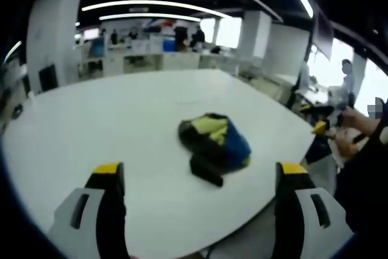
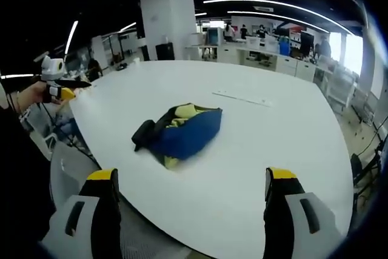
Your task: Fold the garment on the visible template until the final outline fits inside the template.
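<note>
The crumpled blue, yellow and black fabric garment [image 1: 214, 147] lies bunched on itself, so its type, sleeves and full outline cannot be told. A thin pale line on the white round-edged table [image 2: 242, 150] beyond the garment is too faint to identify. The left gripper [image 1: 200, 177] and the right gripper [image 2: 191, 183] are cut off by the bottom edge, their bodies out of frame. In the right gripper view, the other gripper at the left edge is small and partly cropped; its jaws cannot be read.
</note>
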